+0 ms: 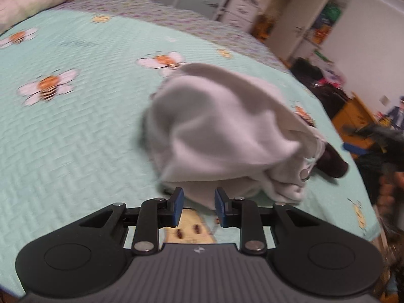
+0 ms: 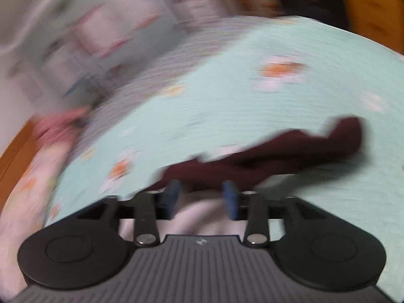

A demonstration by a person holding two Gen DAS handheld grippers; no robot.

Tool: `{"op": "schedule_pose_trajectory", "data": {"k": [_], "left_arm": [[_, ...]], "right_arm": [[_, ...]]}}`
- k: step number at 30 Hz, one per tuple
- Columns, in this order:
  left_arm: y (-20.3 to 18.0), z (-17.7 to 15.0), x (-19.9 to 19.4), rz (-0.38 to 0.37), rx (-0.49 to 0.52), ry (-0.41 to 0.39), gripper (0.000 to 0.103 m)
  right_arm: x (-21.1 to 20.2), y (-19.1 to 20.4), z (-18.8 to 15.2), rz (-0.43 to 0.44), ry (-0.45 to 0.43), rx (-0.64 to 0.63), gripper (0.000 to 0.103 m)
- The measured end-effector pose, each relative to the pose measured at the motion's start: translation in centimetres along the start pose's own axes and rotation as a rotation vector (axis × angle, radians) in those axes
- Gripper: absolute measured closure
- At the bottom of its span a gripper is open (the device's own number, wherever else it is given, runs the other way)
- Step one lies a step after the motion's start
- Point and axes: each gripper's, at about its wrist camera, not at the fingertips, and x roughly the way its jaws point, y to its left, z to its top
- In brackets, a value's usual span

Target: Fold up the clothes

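Although both views were blurred, no writing could be read anywhere; only a small pale emblem [image 1: 199, 250] showed on the grey body of the left gripper [image 1: 198, 208], and its shape was not clear. No container with visible contents could be made out; the shelves [image 1: 325, 22] far behind the bed were too blurred to tell what stood on them.

In the left wrist view, a light grey garment [image 1: 222, 131] lay bunched in a heap on the mint bedspread [image 1: 75, 131], which was printed with bees. A round metal snap [image 1: 304, 174] showed on its right side, and a dark maroon piece of cloth [image 1: 330, 162] came out from under it on the right. The left gripper's blue fingers [image 1: 176, 208] stood partly apart just at the near edge of the heap. A low point of the grey fabric hung between them, but the pads did not press on it.

In the right wrist view, the right gripper [image 2: 202, 198] had its fingers [image 2: 231, 199] wide apart, with nothing held. The maroon cloth [image 2: 277, 156] lay stretched on the bedspread [image 2: 252, 101] just beyond the fingertips, and pale fabric [image 2: 199, 217] lay directly under them.
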Motion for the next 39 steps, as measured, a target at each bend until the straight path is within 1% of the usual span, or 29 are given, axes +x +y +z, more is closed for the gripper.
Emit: {"op": "schedule_pose_trajectory", "data": {"k": [2,3,4,5,6,8,9,11,12,14,15,17,19,20,21,22,23,24,26,28,30,31,33,36,39], "left_arm": [[0.9,0.1,-0.2,0.011,-0.021,0.003,0.074],[1.3,-0.1,-0.5,0.012,-0.030,0.003,0.074],[1.7,-0.2,-0.8,0.015,-0.038,0.003,0.074],[2.1,-0.2,-0.9,0.020,-0.043,0.002,0.073],[2.3,-0.2,-1.0,0.025,-0.046,0.002,0.072],[2.9,-0.2,-0.8,0.026,-0.047,0.003,0.071],[3.2,-0.2,-0.6,0.027,-0.054,0.006,0.071],[3.7,-0.2,-0.2,0.022,-0.077,0.014,0.071],[3.8,-0.1,0.0,0.020,-0.088,0.017,0.071],[3.9,-0.1,-0.1,0.022,-0.095,0.019,0.071],[3.9,-0.1,-0.3,0.024,-0.095,0.017,0.071],[4.0,-0.2,-0.6,0.030,-0.097,0.014,0.071],[4.3,-0.1,-0.9,0.046,-0.110,0.013,0.069],[4.5,0.0,-1.0,0.054,-0.117,0.012,0.069],[4.8,0.1,-1.1,0.062,-0.127,0.010,0.068],[5.0,0.1,-1.3,0.069,-0.136,0.008,0.068],[5.2,0.1,-1.5,0.075,-0.143,0.006,0.068],[5.4,0.2,-1.6,0.080,-0.147,0.003,0.068],[5.7,0.1,-1.9,0.080,-0.156,-0.002,0.068],[5.8,0.1,-2.0,0.083,-0.164,-0.005,0.068],[5.7,0.0,-2.1,0.087,-0.166,-0.005,0.068],[5.6,0.0,-2.1,0.087,-0.166,-0.005,0.068],[5.1,0.0,-2.1,0.082,-0.156,-0.001,0.068],[3.9,0.0,-1.6,0.073,-0.126,0.010,0.067],[2.5,0.1,-0.9,0.067,-0.098,0.023,0.064]], "right_arm": [[0.0,1.3,1.1,0.045,-0.017,0.057,0.033],[-0.1,1.0,1.9,0.042,-0.056,0.128,0.033],[-0.3,0.4,2.9,0.026,-0.119,0.197,0.033],[-0.5,-0.1,4.0,-0.014,-0.179,0.208,0.033],[-0.2,0.6,4.7,-0.045,-0.182,0.140,0.032],[0.7,2.6,5.9,-0.091,-0.147,-0.039,0.032],[1.4,4.4,5.4,-0.053,-0.106,-0.142,0.032],[3.0,8.5,3.7,0.074,-0.005,-0.357,0.030],[3.9,10.7,2.6,0.118,0.046,-0.458,0.030],[6.2,14.4,0.5,0.174,0.130,-0.612,0.029],[7.4,16.0,-0.5,0.188,0.159,-0.664,0.027],[9.9,18.1,-1.9,0.189,0.202,-0.710,0.026],[11.8,18.8,-3.0,0.184,0.235,-0.732,0.026],[12.8,19.0,-3.5,0.180,0.251,-0.743,0.030],[12.7,19.4,-4.7,0.162,0.253,-0.772,0.057],[12.3,19.9,-6.2,0.139,0.250,-0.809,0.077],[11.4,19.7,-7.1,0.144,0.244,-0.822,0.091],[10.5,19.4,-7.9,0.160,0.236,-0.826,0.091],[7.8,18.6,-9.2,0.236,0.219,-0.837,0.093],[4.6,17.4,-10.9,0.285,0.232,-0.878,0.094],[2.2,15.7,-13.0,0.279,0.270,-0.913,0.095],[1.3,14.3,-14.1,0.267,0.302,-0.907,0.095],[0.1,10.9,-16.1,0.232,0.367,-0.864,0.095],[-0.3,6.2,-18.4,0.180,0.453,-0.715,0.095],[-0.3,4.0,-19.1,0.170,0.462,-0.578,0.095]]}}
